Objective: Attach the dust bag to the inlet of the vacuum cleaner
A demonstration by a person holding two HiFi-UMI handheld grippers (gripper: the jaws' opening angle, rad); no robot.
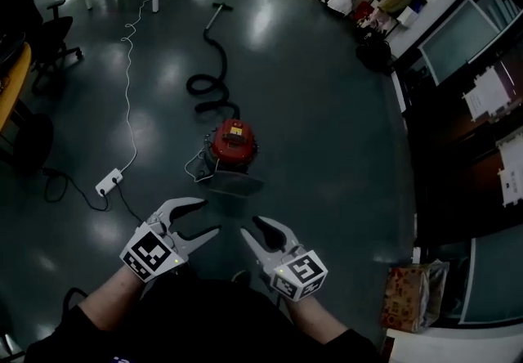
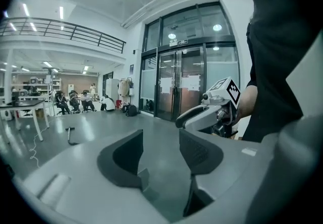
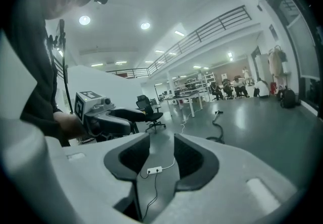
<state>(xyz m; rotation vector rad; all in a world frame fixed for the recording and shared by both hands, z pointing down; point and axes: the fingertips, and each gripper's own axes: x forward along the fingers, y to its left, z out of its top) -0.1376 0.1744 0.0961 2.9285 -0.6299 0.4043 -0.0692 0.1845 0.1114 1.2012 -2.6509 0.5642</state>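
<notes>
Head view: a round red vacuum cleaner (image 1: 232,145) with a glossy shell stands on the smooth, dark, reflective floor (image 1: 327,149). A ribbed black hose (image 1: 208,83) snakes away from it. On its top sits a yellow label (image 1: 234,130), the print too small to read. Just in front of it lies a flat grey shape; I cannot tell what it is. A white power strip (image 1: 109,182) lies off to its left. The vacuum cleaner is ahead of both tools and well apart from them. The left gripper (image 1: 211,216) and right gripper (image 1: 249,226) are pale grey plastic with curved fingers. Each carries a cube with black-and-white square markers.

Left gripper view: the left gripper (image 2: 161,147) has its dark, textured pads apart with only floor between them. The right gripper (image 2: 212,112) hangs beside glass doors (image 2: 176,92).

Right gripper view: the right gripper (image 3: 161,155) is spread wide and holds nothing. The power strip (image 3: 155,170) shows through the gap, far below. The left gripper (image 3: 106,117) is near an office chair (image 3: 150,112).
</notes>
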